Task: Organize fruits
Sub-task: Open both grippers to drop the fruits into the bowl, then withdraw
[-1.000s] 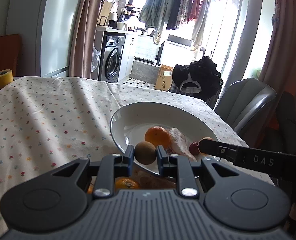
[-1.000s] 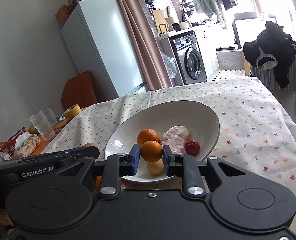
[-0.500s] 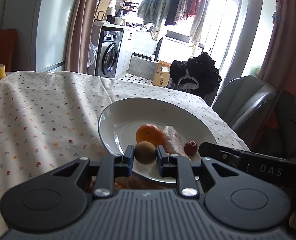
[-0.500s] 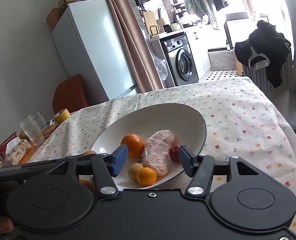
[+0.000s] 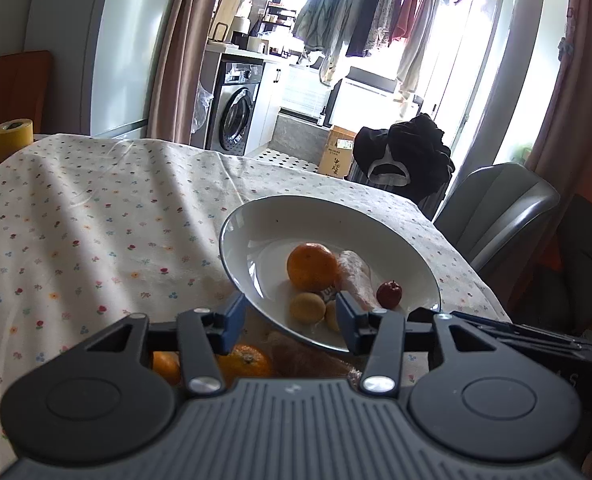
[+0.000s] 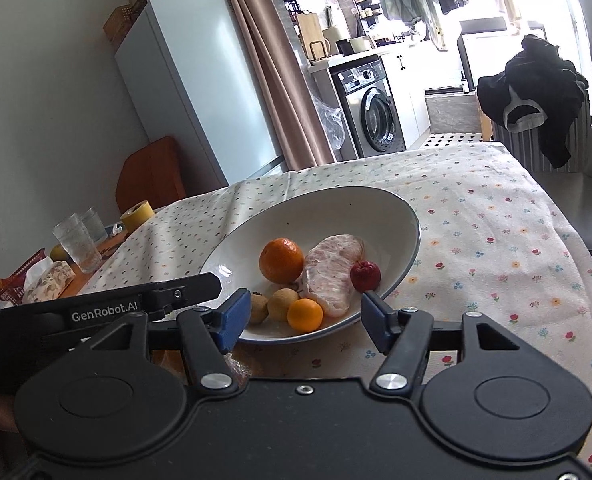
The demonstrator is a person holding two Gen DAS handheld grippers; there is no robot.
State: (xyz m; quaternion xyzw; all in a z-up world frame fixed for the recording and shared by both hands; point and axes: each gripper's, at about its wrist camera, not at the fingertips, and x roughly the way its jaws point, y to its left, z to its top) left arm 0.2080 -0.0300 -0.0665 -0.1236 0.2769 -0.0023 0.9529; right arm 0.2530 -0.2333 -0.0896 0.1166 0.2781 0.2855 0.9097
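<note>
We see a white bowl near the tabletop's right edge; inside lie a large orange, a peeled pink pomelo segment, a small red fruit, a small orange, and two brownish-yellow round fruits at its near rim.

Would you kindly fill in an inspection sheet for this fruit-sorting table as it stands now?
Surface: floral tablecloth over the table, creased at the far left.
Job's things: white bowl holds a large orange, a small orange, two brown round fruits, a wrapped pink piece and a small red fruit. More oranges lie on the table beside the bowl.
Clutter: yellow tape roll, drinking glasses, tissue pack.
Grippers: left gripper open, empty; right gripper open, empty; both at the bowl's near rim.
Cables: nothing seen.
Surroundings: fridge, washing machine, grey chair, hanging laundry.
</note>
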